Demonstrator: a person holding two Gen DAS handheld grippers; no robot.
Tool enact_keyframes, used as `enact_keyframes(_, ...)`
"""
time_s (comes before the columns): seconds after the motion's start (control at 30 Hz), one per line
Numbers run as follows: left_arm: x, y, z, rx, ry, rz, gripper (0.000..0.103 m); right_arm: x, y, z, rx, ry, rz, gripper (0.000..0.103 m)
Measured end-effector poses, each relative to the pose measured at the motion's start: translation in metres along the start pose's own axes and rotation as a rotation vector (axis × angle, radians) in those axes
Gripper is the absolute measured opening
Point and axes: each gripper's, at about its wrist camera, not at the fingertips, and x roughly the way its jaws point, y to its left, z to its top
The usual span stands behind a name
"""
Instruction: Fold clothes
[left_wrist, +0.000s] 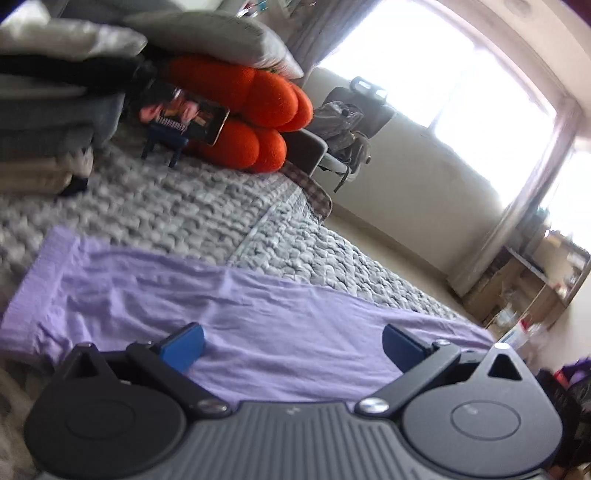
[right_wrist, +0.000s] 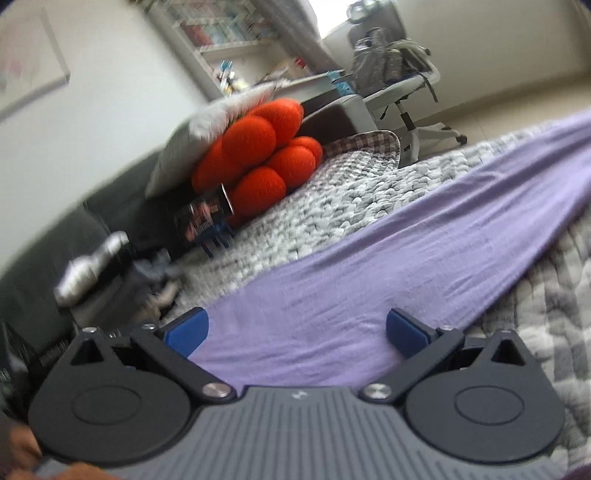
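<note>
A lilac garment (left_wrist: 236, 306) lies flat and stretched out on a grey knitted blanket (left_wrist: 177, 206). My left gripper (left_wrist: 293, 349) hovers low over one part of it, blue fingers (left_wrist: 183, 347) spread wide, nothing between them. In the right wrist view the same lilac garment (right_wrist: 388, 258) runs away to the upper right across the blanket (right_wrist: 351, 184). My right gripper (right_wrist: 297, 336) is open just above its near end, holding nothing.
A stack of folded clothes (left_wrist: 48, 122) sits at the left. An orange knotted cushion (left_wrist: 255, 118) and grey pillow (left_wrist: 221, 37) lie behind a phone on a blue stand (left_wrist: 184, 118). An office chair with a backpack (right_wrist: 391, 70) stands beyond the bed edge.
</note>
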Motion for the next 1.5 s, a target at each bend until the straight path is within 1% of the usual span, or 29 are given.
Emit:
enact_keyframes(0.1, -0.002, -0.018, -0.002, 0.12, -0.005, 0.046, 0.103, 0.001, 0.005, 0.001, -0.021, 0.012, -0.015, 0.103)
enact_keyframes(0.23, 0.005, -0.034, -0.004, 0.203, 0.041, 0.144, 0.103, 0.002, 0.011, 0.002, -0.057, 0.033, -0.043, 0.103)
enact_keyframes(0.27, 0.006, -0.037, -0.005, 0.22, 0.049, 0.158, 0.103, 0.003, 0.012, 0.002, -0.067, 0.035, -0.057, 0.103)
enact_keyframes(0.4, 0.002, -0.043, -0.011, 0.245, 0.033, 0.189, 0.103, 0.003, 0.02, -0.002, -0.105, 0.029, -0.122, 0.103)
enact_keyframes(0.5, 0.006, -0.045, -0.017, 0.253, 0.07, 0.204, 0.103, 0.003, 0.023, -0.005, -0.117, 0.021, -0.165, 0.1)
enact_keyframes(0.57, 0.009, -0.046, -0.021, 0.259, 0.102, 0.213, 0.103, 0.005, 0.026, -0.005, -0.145, 0.027, -0.196, 0.094)
enact_keyframes(0.67, 0.012, -0.052, -0.028, 0.329, 0.102, 0.239, 0.103, 0.009, 0.026, 0.0, -0.196, 0.043, -0.231, 0.092)
enact_keyframes(0.83, 0.014, -0.049, -0.029, 0.337, 0.106, 0.228, 0.103, 0.015, 0.022, 0.014, -0.288, 0.076, -0.277, 0.091)
enact_keyframes(0.93, 0.015, -0.048, -0.031, 0.329, 0.104, 0.221, 0.103, 0.018, 0.005, 0.029, -0.327, 0.103, -0.313, 0.091)
enact_keyframes(1.07, 0.014, -0.048, -0.032, 0.328, 0.101, 0.221, 0.103, 0.02, -0.034, 0.054, -0.352, 0.16, -0.365, 0.091)
enact_keyframes(1.2, 0.014, -0.048, -0.032, 0.327, 0.103, 0.219, 0.103, 0.008, -0.076, 0.08, -0.415, 0.174, -0.561, 0.091)
enact_keyframes(1.27, 0.014, -0.049, -0.032, 0.329, 0.104, 0.222, 0.103, -0.007, -0.105, 0.095, -0.353, 0.168, -0.613, 0.094)
enact_keyframes(1.3, 0.014, -0.048, -0.032, 0.329, 0.106, 0.221, 0.103, -0.015, -0.12, 0.103, -0.319, 0.164, -0.638, 0.1)
enact_keyframes(1.33, 0.013, -0.048, -0.032, 0.329, 0.108, 0.219, 0.103, -0.023, -0.132, 0.108, -0.276, 0.15, -0.669, 0.102)
enact_keyframes(1.43, 0.012, -0.047, -0.031, 0.335, 0.116, 0.216, 0.103, -0.048, -0.167, 0.123, -0.142, 0.099, -0.767, 0.102)
enact_keyframes(1.5, 0.011, -0.047, -0.032, 0.34, 0.118, 0.215, 0.103, -0.058, -0.172, 0.123, -0.115, 0.071, -0.792, 0.101)
